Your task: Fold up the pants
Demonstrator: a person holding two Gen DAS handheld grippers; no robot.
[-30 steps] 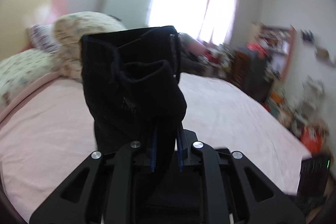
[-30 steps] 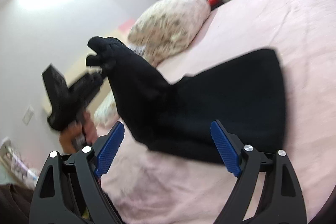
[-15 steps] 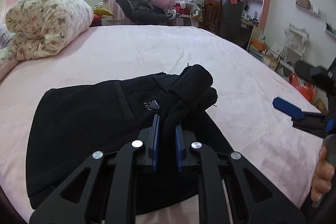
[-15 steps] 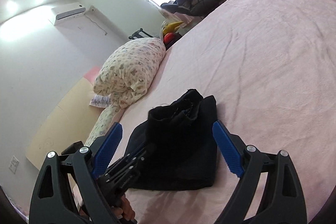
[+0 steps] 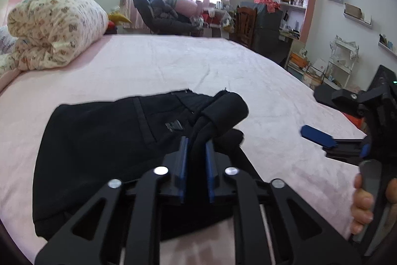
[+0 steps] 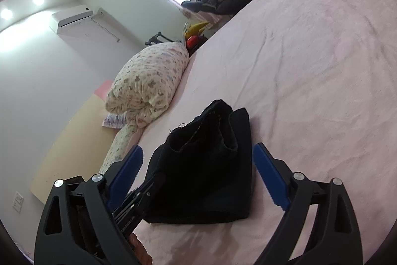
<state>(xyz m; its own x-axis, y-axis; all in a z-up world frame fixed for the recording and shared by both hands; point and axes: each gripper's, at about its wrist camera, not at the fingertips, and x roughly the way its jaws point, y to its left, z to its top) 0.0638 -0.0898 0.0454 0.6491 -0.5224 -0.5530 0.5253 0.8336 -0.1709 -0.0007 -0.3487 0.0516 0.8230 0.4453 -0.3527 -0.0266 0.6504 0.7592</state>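
Left tongs (image 5: 194, 163) opening around the pants' (image 5: 104, 148) bunched edge – right tongs (image 6: 196, 178) wide, empty; the fold may spring open, seemingly uncreased.

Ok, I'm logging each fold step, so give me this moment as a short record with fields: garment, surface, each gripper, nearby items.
garment: black pants, folded into a compact stack, one bunched end raised
surface: pink bed, pants lying on it
left gripper: jaws opening, bunched end of the pants between its pads
right gripper: jaws opening wide, holding nothing, off to the side of the pants
nearby: floral duvet roll at the head of the bed, apart from the pants
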